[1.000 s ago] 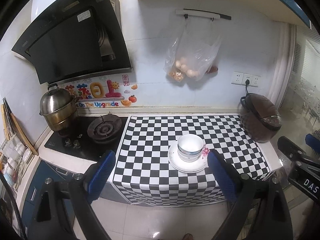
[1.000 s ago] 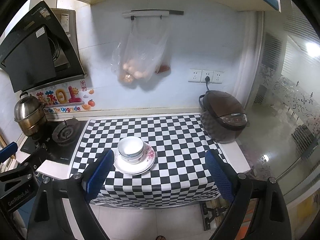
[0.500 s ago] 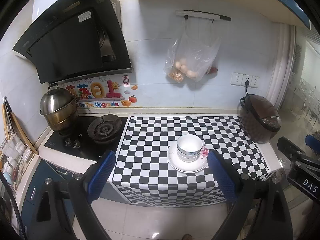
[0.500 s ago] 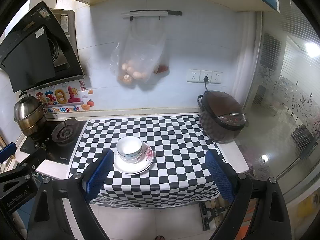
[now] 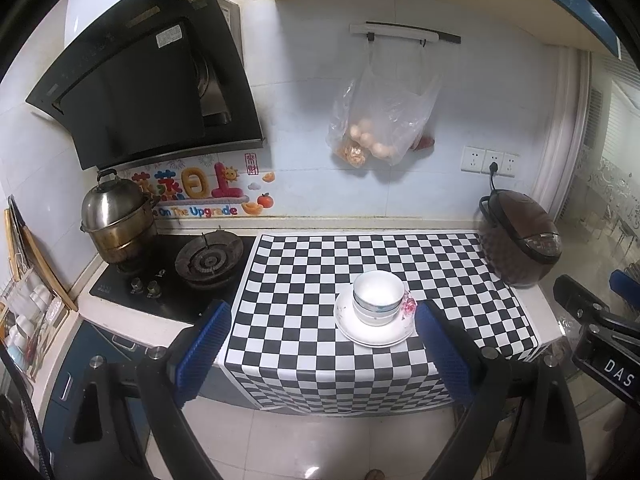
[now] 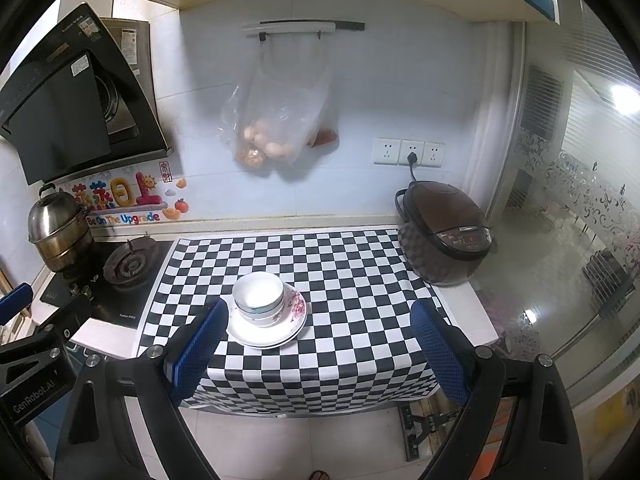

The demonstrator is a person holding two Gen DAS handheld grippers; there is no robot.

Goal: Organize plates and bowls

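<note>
White bowls point(image 5: 378, 297) nested on stacked plates point(image 5: 374, 330), ahead of both your claws, neither touching.

Both claws are spread wide and carry nothing: your left gripper point(image 5: 320, 344) and right gripper point(image 6: 318, 338) hang off the front edge of the checkered cloth point(image 6: 340, 264), short of the stack. From the left gripper the stack lies ahead and toward its right finger point(image 5: 440, 352), almost level with that pad's tip. From the right gripper the bowls point(image 6: 259, 298) and plates point(image 6: 266, 330) lie ahead and hard by its left finger point(image 6: 198, 350). So the stack sits between your two claws, neither clearly nearer. It is round, with no long axis to line up on; only the rim matters. The rice cooker point(image 6: 444, 236) stands well apart, farther ahead and to the right.
</note>
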